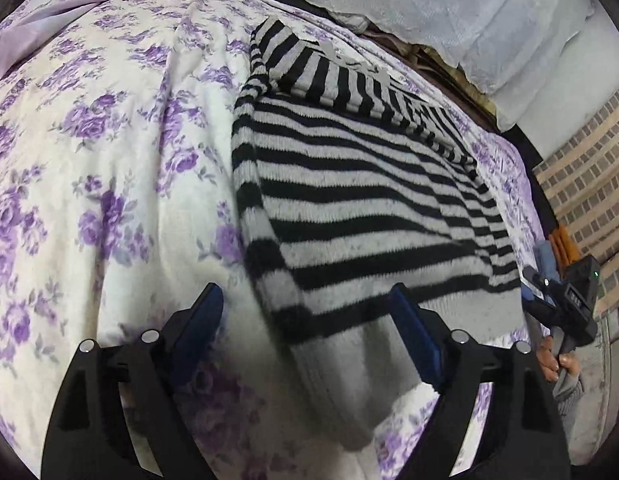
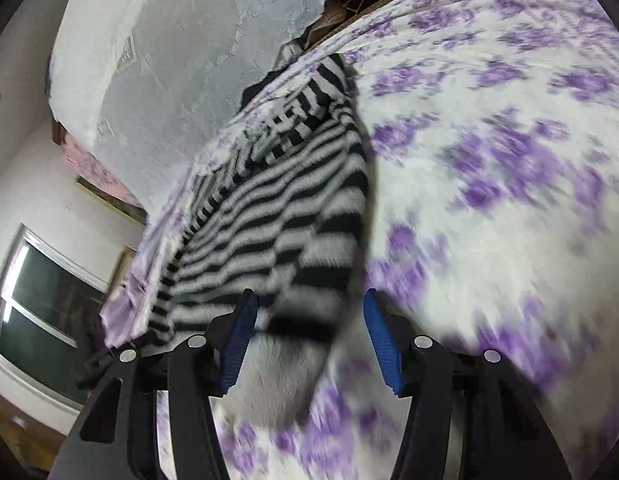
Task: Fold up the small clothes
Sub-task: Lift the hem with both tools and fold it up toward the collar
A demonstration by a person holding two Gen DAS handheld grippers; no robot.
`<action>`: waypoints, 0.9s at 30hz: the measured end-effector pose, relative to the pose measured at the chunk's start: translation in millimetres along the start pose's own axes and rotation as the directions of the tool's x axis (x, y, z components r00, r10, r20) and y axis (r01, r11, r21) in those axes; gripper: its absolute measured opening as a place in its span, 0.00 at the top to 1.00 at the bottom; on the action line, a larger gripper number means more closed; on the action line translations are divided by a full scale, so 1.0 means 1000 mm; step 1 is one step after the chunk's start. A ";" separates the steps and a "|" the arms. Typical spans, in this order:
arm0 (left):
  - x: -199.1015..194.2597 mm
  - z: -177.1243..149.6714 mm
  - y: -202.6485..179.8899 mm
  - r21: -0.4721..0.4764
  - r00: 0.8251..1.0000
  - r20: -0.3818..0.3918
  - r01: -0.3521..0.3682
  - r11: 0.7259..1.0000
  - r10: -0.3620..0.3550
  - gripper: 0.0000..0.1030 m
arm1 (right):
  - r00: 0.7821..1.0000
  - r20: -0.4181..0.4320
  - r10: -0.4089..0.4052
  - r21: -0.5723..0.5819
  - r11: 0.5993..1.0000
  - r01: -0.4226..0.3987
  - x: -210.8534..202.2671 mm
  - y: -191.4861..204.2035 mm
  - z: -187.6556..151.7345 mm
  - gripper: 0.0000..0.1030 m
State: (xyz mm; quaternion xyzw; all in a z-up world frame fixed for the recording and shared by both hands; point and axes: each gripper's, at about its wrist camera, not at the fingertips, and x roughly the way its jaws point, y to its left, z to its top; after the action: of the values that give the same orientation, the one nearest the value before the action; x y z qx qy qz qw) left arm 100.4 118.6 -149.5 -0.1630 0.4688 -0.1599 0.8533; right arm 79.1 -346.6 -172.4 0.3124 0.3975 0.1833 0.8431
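Note:
A black-and-grey striped sweater [image 1: 369, 208] lies flat on the floral bedspread [image 1: 89, 160], with a sleeve folded across its far end. My left gripper [image 1: 309, 300] is open just above the sweater's near hem, one finger over the spread, the other over the sweater. The right gripper [image 1: 565, 300] shows at the right edge of the left wrist view, held in a hand. In the right wrist view the sweater [image 2: 277, 216] runs away from my right gripper [image 2: 309, 308], which is open over the near hem. That view is motion-blurred.
A white lace cloth [image 1: 449, 4] covers something beyond the bed's far edge. A brick-patterned surface [image 1: 589, 188] is at the right. A window [image 2: 41, 308] and white wall lie left in the right wrist view. A lilac cloth [image 1: 49, 12] lies far left.

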 end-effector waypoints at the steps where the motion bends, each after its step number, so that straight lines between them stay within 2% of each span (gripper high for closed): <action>1: 0.001 0.002 0.001 -0.003 1.000 0.003 0.007 1.000 -0.007 0.18 | 1.000 0.003 0.002 0.007 1.000 -0.002 0.005 0.000 0.005 0.46; 6: 0.005 0.005 0.003 -0.009 1.000 0.010 0.023 1.000 -0.023 0.17 | 0.999 -0.012 0.038 0.040 0.999 -0.037 0.026 0.001 0.022 0.48; 7: 0.003 0.002 0.001 0.006 1.000 0.004 0.021 1.000 -0.021 0.18 | 0.998 -0.041 0.053 0.006 0.999 -0.053 0.025 0.008 0.015 0.50; 9: 0.000 -0.003 -0.003 0.031 1.000 -0.004 0.009 0.999 -0.009 0.28 | 0.993 -0.099 0.070 -0.058 0.995 -0.076 0.023 0.023 -0.004 0.55; 11: -0.004 -0.008 -0.006 0.056 1.000 -0.013 0.019 0.998 -0.018 0.33 | 0.987 -0.139 0.085 -0.106 0.989 -0.100 0.019 0.034 -0.023 0.63; 15: -0.009 -0.010 -0.007 0.063 0.998 -0.025 0.063 0.996 -0.062 0.36 | 0.974 -0.186 0.126 -0.117 0.982 -0.150 0.015 0.039 -0.045 0.66; 17: -0.004 -0.009 -0.008 0.064 0.998 -0.026 0.066 0.996 -0.065 0.37 | 0.974 -0.180 0.140 -0.083 0.984 -0.157 0.018 0.035 -0.042 0.73; 19: 0.002 -0.009 -0.010 0.064 0.999 -0.021 0.042 0.997 -0.040 0.50 | 0.976 -0.168 0.136 -0.056 0.988 -0.147 0.021 0.031 -0.039 0.82; 20: 0.002 -0.009 -0.011 0.065 0.999 -0.020 0.028 0.997 -0.027 0.66 | 0.979 -0.156 0.127 -0.063 0.988 -0.139 0.020 0.033 -0.040 0.85; 21: 0.004 -0.008 -0.009 0.059 0.999 -0.033 0.040 0.997 -0.038 0.88 | 0.983 -0.143 0.115 -0.082 0.988 -0.128 0.016 0.034 -0.041 0.85; 23: 0.003 -0.007 -0.003 0.029 0.998 -0.041 0.053 0.998 -0.052 0.92 | 0.992 -0.096 0.084 -0.141 0.985 -0.097 0.006 0.047 -0.046 0.86; 27: -0.007 0.000 -0.005 0.020 0.997 -0.019 0.079 0.997 -0.078 0.93 | 0.993 -0.053 0.104 -0.129 0.985 -0.110 -0.005 0.051 -0.039 0.86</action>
State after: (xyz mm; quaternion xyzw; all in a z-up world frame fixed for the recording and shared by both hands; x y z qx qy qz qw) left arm 96.1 117.6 -142.2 -0.1708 0.4682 -0.1997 0.8436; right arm 42.2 -296.8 -154.8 0.2725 0.3865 0.2615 0.8414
